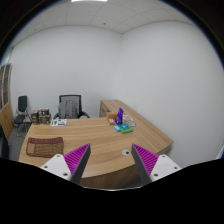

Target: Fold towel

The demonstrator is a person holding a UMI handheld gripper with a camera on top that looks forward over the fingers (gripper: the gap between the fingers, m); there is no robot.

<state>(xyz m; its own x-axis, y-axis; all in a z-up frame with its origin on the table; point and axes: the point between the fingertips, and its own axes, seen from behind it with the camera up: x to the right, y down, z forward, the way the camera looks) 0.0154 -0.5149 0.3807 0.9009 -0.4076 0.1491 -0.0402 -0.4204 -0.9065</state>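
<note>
A brown folded towel (45,146) lies on the wooden desk (95,135), ahead of and to the left of my left finger. My gripper (112,160) is open and empty, held above the desk's near edge. Its two purple pads (78,157) stand wide apart with only bare desk showing between them. A small round dark thing (126,152) lies on the desk just inside the right finger.
A purple and green object (122,121) stands on the desk further back to the right. An office chair (70,105) stands behind the desk and another chair (22,108) at the far left. White walls surround the room.
</note>
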